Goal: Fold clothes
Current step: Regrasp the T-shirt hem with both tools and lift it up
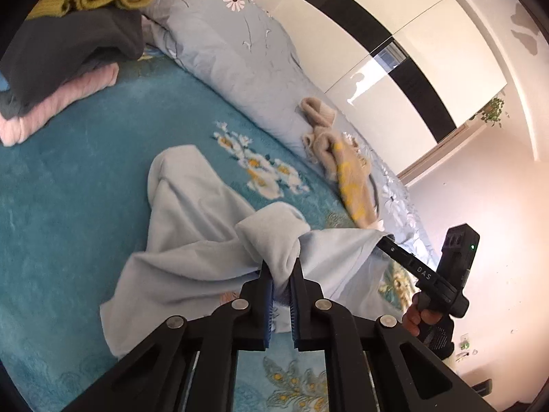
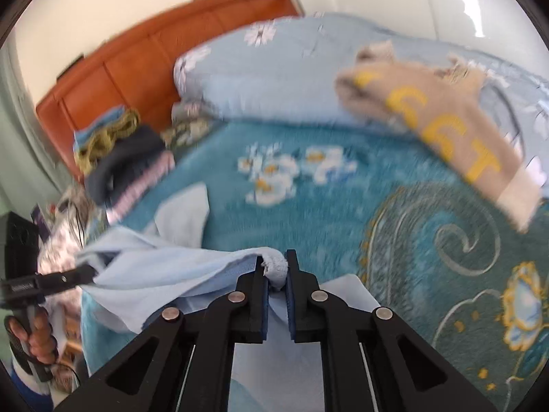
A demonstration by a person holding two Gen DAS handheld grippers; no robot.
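A pale blue garment (image 1: 192,240) is stretched between my two grippers above the teal floral blanket (image 1: 85,178). My left gripper (image 1: 281,267) is shut on a bunched fold of it. My right gripper (image 2: 276,267) is shut on another thick edge of the garment (image 2: 158,271). The right gripper also shows in the left wrist view (image 1: 381,237), its fingers reaching into the cloth. The left gripper shows at the left edge of the right wrist view (image 2: 91,271). Part of the garment trails on the blanket (image 2: 185,213).
A beige sweater (image 2: 442,120) with yellow letters lies over the light blue quilt (image 2: 274,79). A pile of folded clothes (image 1: 68,51), dark grey, pink and olive, sits at the head of the bed by the orange headboard (image 2: 144,58). White wardrobe doors (image 1: 394,34) stand beyond the bed.
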